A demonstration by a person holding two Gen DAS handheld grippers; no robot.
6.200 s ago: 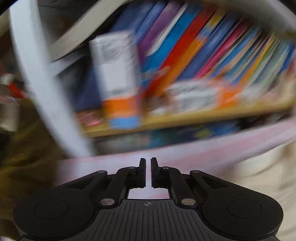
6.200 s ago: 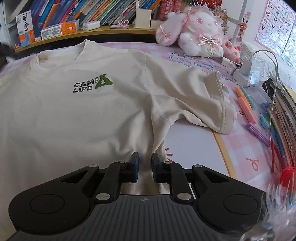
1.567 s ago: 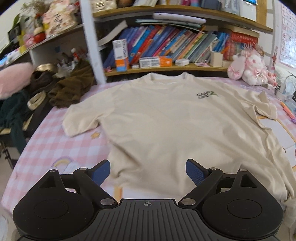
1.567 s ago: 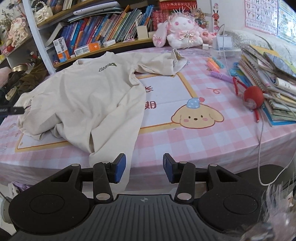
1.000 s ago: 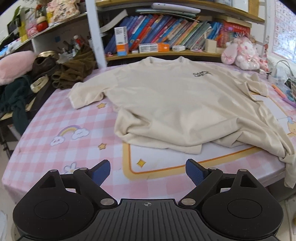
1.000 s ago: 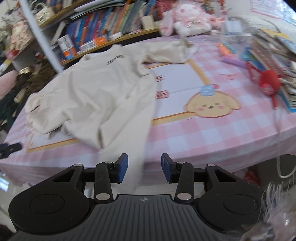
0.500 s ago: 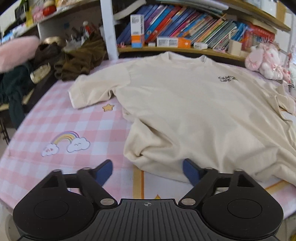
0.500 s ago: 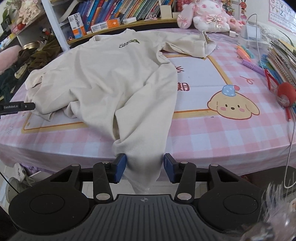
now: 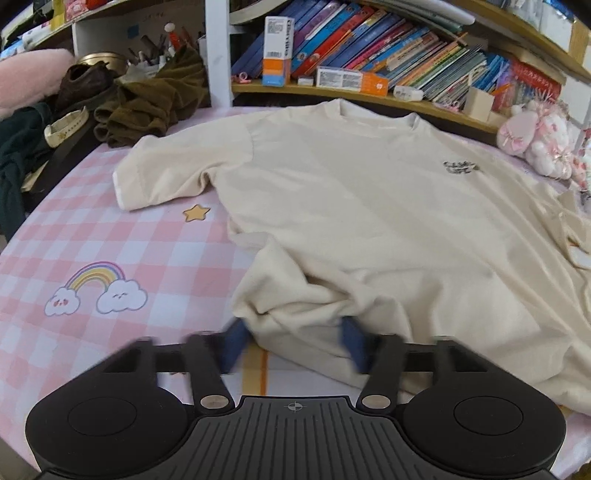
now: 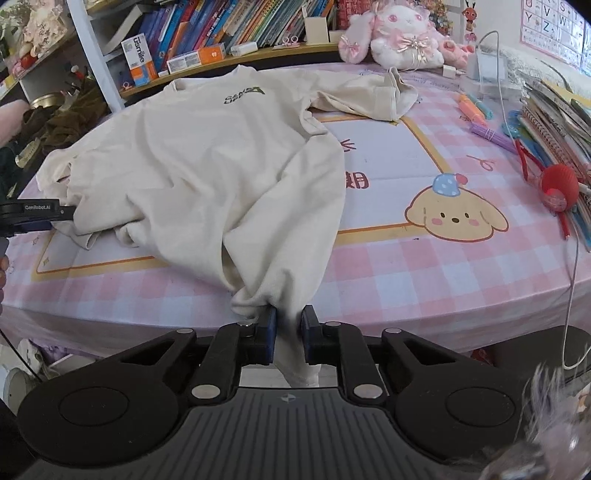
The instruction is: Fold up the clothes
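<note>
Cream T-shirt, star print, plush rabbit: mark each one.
cream T-shirt (image 9: 369, 206), left wrist view, middle of the chest.
star print (image 9: 196, 213), left wrist view, centre of the star.
plush rabbit (image 10: 404, 35), right wrist view, its body.

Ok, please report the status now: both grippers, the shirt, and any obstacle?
Right gripper shut on T-shirt hem at table edge. Left gripper jaws just closing around bunched hem corner. Shirt face up, rumpled. Nothing blocking.

I get bright, even daylight and soft shadows; fisheye bends the far shelves, and the left tool's fingers smear with blur.
</note>
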